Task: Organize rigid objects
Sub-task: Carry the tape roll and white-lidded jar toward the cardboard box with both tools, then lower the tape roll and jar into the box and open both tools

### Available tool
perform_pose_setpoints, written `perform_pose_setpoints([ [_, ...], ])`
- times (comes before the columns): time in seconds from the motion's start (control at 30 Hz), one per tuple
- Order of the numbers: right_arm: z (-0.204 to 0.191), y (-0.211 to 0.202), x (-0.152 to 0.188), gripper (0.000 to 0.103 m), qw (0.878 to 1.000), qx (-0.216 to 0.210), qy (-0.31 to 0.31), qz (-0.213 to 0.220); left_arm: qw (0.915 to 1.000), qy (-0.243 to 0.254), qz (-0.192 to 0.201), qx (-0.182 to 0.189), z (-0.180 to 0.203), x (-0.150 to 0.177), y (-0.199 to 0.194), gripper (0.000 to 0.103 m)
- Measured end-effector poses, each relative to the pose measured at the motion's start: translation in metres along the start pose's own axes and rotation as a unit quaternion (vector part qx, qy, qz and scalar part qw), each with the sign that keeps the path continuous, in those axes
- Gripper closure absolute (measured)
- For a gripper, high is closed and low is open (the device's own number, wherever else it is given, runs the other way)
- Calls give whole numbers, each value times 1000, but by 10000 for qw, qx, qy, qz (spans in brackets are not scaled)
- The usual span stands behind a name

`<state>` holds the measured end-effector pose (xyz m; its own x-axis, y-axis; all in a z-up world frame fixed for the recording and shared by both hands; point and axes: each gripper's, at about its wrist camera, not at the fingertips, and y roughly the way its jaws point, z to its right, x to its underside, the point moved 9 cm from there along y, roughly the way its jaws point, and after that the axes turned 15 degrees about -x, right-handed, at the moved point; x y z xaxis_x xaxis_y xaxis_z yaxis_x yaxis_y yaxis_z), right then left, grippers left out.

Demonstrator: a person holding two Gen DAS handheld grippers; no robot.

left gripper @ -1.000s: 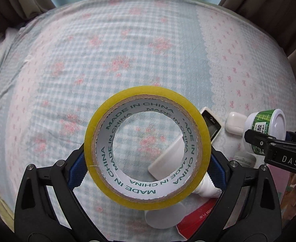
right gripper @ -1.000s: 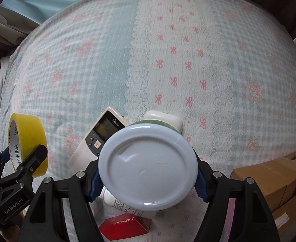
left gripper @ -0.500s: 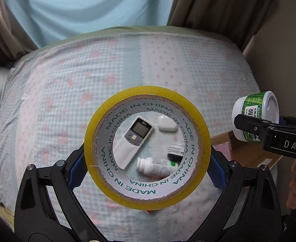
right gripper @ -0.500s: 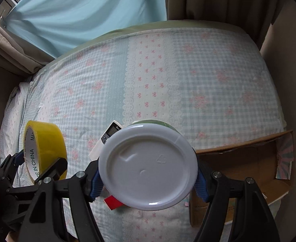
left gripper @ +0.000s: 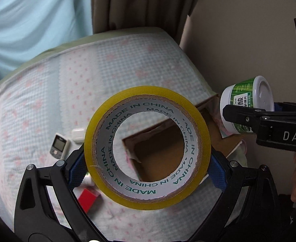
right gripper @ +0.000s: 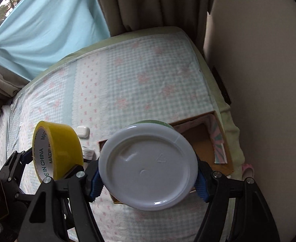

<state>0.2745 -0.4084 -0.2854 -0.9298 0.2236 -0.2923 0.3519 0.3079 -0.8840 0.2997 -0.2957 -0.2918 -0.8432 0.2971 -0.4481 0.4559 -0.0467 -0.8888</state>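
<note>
left claw (left gripper: 148, 171) grips a yellow tape (left gripper: 148, 147); right claw (right gripper: 148, 178) grips a white-lidded jar (right gripper: 148, 167), both above the bed (right gripper: 127, 84). open box (right gripper: 204, 149) at 3 o'clock; remote (left gripper: 59, 147) at 9.

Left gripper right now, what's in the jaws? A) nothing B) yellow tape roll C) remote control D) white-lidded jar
B: the left gripper has its jaws clamped on either side of the yellow tape roll, while the white-lidded jar sits in the right gripper and the remote control lies on the bed.
</note>
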Motion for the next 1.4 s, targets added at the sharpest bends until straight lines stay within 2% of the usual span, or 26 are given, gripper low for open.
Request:
perform_pose_setpoints([
  [0.17, 59, 7, 4, 35, 9992, 86, 333, -208, 9989, 290, -350, 74, 52, 11, 33, 6],
  [0.33, 100, 40, 11, 35, 9966, -138, 648, -482, 9950, 597, -798, 9, 82, 31, 85, 6],
  [0.5, 128, 84, 27, 35, 9929, -193, 854, -804, 9862, 919, -1369, -122, 107, 58, 139, 6],
  [0.63, 145, 113, 39, 35, 9893, -217, 1044, -993, 9788, 1205, -1647, -175, 122, 74, 167, 6],
  [0.77, 160, 139, 47, 35, 9870, -113, 1089, -1174, 9709, 1627, -1722, -338, 134, 82, 189, 6],
  [1.03, 158, 161, 51, 35, 9873, -193, 898, -1297, 9673, 1847, -1694, -387, 146, 89, 201, 6],
  [1.1, 159, 164, 52, 34, 9865, -117, 897, -1367, 9677, 1844, -1704, -234, 146, 91, 196, 5],
  [1.13, 160, 164, 53, 33, 9856, -83, 948, -1397, 9674, 1805, -1772, -105, 146, 92, 196, 1],
  [1.2, 158, 159, 51, 13, 9839, -400, 1164, -1298, 9706, 1704, -1698, -2, 143, 87, 188, 0],
  [1.23, 154, 153, 48, 0, 9842, -583, 1220, -1139, 9723, 1682, -1623, -25, 140, 86, 182, 0],
  [1.27, 154, 145, 43, 0, 9872, -594, 1180, -893, 9729, 1677, -1589, -93, 138, 86, 179, 0],
  [1.33, 158, 131, 38, 0, 9928, -313, 997, -579, 9740, 1614, -1584, -144, 134, 85, 175, 0],
  [1.4, 161, 127, 40, 0, 9931, -226, 962, -637, 9754, 1478, -1632, -56, 133, 82, 175, 0],
])
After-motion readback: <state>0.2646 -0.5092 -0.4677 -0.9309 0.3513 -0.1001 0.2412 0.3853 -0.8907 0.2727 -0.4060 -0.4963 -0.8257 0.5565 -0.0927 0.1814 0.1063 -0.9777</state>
